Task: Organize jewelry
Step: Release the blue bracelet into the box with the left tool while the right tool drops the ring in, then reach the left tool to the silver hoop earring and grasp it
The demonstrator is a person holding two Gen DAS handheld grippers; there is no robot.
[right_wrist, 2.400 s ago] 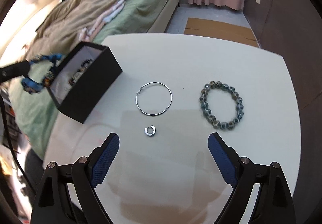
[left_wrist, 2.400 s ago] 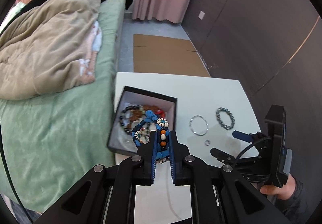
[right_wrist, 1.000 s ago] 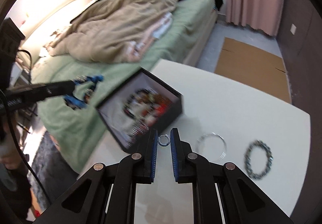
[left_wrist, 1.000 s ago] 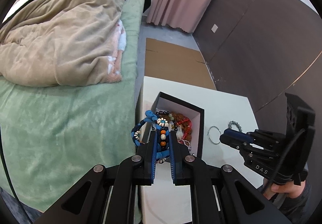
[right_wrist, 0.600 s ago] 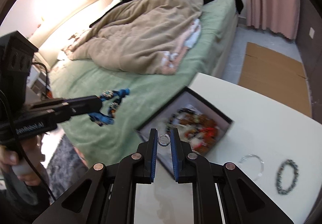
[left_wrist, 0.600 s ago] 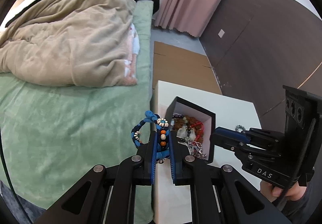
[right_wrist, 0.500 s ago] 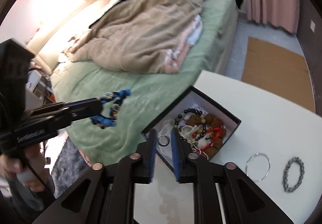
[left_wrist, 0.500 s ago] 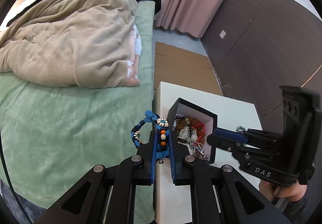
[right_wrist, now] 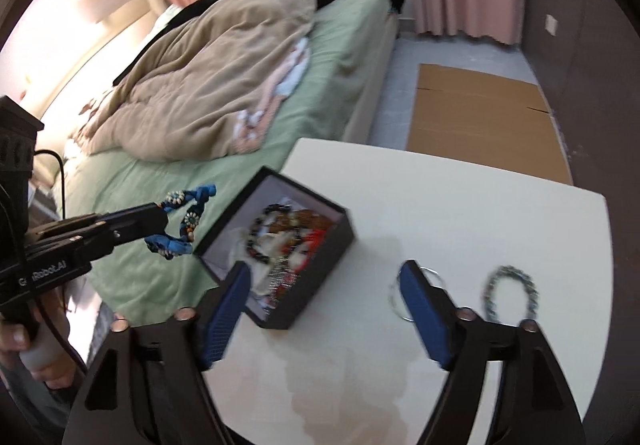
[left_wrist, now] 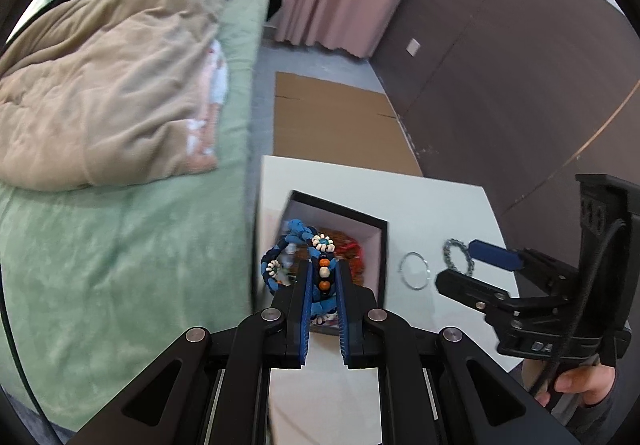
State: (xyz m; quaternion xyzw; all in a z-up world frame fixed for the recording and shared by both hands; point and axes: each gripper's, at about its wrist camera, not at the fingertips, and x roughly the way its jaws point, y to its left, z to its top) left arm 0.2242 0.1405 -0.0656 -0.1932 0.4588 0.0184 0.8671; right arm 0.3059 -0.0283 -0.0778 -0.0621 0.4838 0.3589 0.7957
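Observation:
My left gripper (left_wrist: 322, 277) is shut on a blue braided bracelet (left_wrist: 298, 241) with white and orange beads, held above the near left part of the open black jewelry box (left_wrist: 340, 207). In the right wrist view this bracelet (right_wrist: 188, 221) hangs just left of the box (right_wrist: 316, 277), which holds several beaded pieces. My right gripper (right_wrist: 322, 285) hovers over the box's near corner; its jaws are opening wide with nothing between the pads. A silver hoop (right_wrist: 434, 272) and a grey-green beaded bracelet (right_wrist: 510, 293) lie on the white table (right_wrist: 480, 205).
A bed (right_wrist: 340, 45) with a beige duvet runs along the table's left edge. Flattened cardboard (right_wrist: 480, 117) lies on the floor beyond the table. A dark wall (left_wrist: 500, 65) stands to the right. A hand (left_wrist: 580, 385) holds the right gripper (left_wrist: 457, 262) over the hoop (left_wrist: 414, 271).
The right gripper was shut on a small silver ring; its jaws have spread and the ring is gone from them. The left gripper carried the blue bracelet over the box.

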